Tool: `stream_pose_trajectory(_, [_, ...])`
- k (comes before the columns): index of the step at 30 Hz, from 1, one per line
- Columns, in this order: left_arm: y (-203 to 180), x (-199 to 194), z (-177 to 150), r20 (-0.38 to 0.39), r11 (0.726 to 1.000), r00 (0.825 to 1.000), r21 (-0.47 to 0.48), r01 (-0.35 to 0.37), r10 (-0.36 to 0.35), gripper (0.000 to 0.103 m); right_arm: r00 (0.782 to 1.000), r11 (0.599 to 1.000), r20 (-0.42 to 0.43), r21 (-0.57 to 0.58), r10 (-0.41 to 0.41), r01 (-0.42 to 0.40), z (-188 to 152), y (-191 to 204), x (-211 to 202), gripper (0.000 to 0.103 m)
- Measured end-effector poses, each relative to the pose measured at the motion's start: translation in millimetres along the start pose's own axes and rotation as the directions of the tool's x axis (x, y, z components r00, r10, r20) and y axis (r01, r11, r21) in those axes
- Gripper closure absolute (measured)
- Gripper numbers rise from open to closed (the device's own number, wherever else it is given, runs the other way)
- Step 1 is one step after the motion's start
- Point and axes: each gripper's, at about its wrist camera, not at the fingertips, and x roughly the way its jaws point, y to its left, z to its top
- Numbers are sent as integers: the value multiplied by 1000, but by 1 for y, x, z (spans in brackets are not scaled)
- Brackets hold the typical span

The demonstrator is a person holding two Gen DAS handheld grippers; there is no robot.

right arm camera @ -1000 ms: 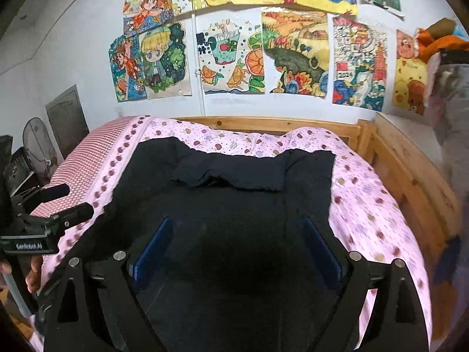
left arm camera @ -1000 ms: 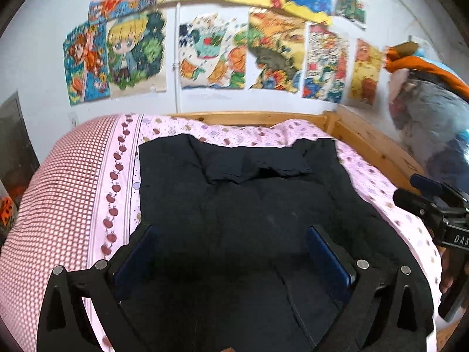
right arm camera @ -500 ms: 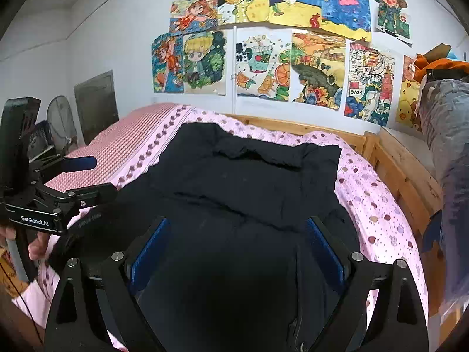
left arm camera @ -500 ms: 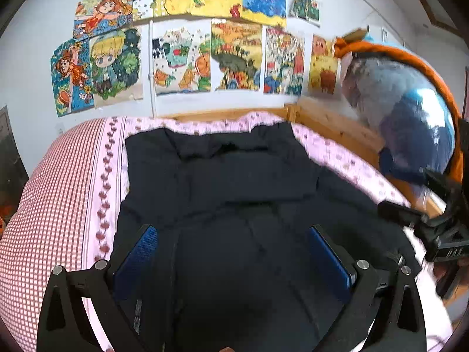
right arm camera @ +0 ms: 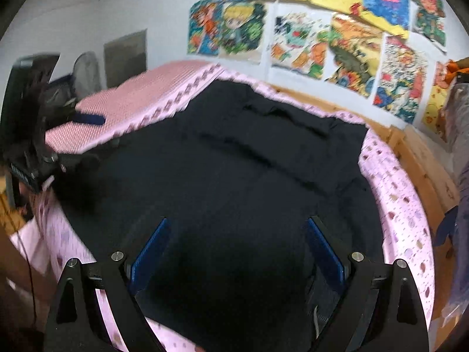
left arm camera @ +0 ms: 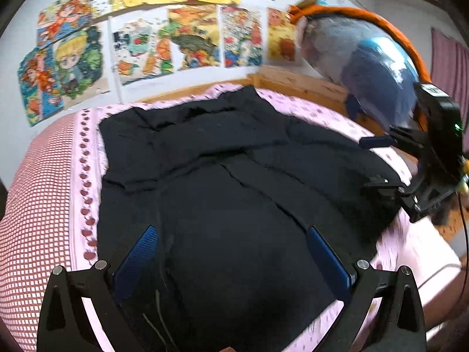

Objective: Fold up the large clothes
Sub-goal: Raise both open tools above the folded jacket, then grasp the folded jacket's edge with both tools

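garment: black garment [left arm camera: 222, 182] lies spread on the bed [left arm camera: 44, 205], near hem by both grippers
left gripper [left arm camera: 231, 252]: fingers wide, nothing held
right gripper [right arm camera: 237, 249]: fingers wide, nothing held
risk: uneven corner grabs would skew the fold
risk: pinching the pink sheet [right arm camera: 395, 193] with the hem drags bedding
risk: dark cloth hides layers, may catch only one

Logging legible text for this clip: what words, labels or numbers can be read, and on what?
None can be read.
Label on the left gripper, seen from the right wrist: white print, too blurred.
Posters on the wall: any lettering too blurred.
Right gripper, seen from the left wrist: no label shows.
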Motion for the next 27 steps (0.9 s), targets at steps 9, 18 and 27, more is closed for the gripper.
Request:
stream_pose_trajectory(9, [-18, 5, -41, -102, 995, 990, 18, 95, -93, 0, 994, 998, -88, -4, 67, -67, -35, 4, 1, 13])
stream_pose_trajectory(18, [-43, 7, -66, -135, 985, 990, 163, 48, -26, 0, 989, 993, -129, -85, 70, -81, -54, 18, 1, 13])
stream_pose_trajectory(27, [-57, 12, -78, -143, 962, 989, 275, 1, 40, 0, 984, 988, -169, -132, 59, -82, -65, 25, 5, 10])
